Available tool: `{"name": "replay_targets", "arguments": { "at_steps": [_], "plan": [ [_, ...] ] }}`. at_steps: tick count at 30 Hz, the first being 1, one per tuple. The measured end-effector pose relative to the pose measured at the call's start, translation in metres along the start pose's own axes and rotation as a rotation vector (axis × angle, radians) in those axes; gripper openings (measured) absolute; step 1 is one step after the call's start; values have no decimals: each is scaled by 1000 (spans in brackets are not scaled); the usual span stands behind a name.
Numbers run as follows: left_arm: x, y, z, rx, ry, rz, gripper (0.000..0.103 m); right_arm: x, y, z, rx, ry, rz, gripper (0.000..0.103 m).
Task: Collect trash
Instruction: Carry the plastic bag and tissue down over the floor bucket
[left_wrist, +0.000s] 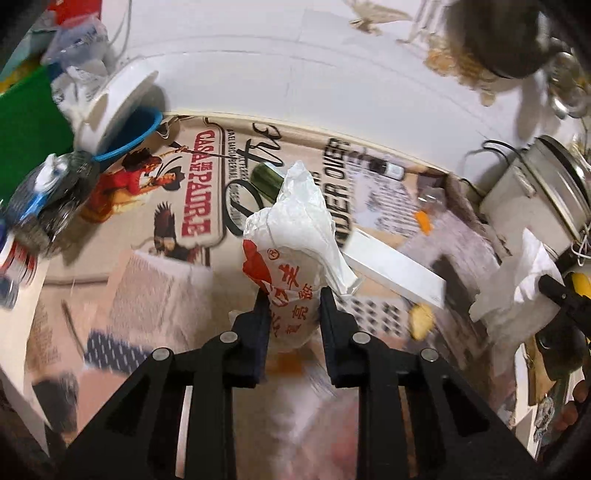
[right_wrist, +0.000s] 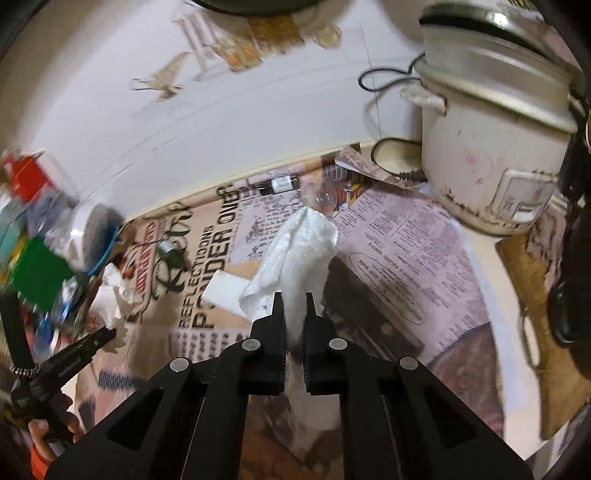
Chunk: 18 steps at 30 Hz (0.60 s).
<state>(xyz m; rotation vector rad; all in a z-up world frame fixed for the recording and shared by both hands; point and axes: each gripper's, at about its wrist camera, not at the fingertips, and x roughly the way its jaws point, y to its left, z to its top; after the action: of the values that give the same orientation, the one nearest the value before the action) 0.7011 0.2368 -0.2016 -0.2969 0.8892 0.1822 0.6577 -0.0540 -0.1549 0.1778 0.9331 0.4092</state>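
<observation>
the left claw is clamped on a crumpled white wrapper with red print, held above the newspaper-covered table. the right claw pinches a white paper towel tight, near the rice cooker.

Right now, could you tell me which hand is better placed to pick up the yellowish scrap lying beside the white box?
Neither is free: the left gripper holds a printed wrapper, the right gripper a paper towel. Once emptied, probably the left; the scrap lies just beside its jaws.
</observation>
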Motion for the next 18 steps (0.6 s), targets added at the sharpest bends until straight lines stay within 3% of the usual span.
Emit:
{"name": "replay_targets", "arguments": {
  "at_steps": [10, 18],
  "plan": [
    [-84, -61, -83, 17, -23, -27, 24, -73, 2, -51, -104, -2, 86, 6],
    [-127, -67, -134, 71, -17, -75, 24, -117, 17, -102, -88, -27, 85, 6]
  ]
}}
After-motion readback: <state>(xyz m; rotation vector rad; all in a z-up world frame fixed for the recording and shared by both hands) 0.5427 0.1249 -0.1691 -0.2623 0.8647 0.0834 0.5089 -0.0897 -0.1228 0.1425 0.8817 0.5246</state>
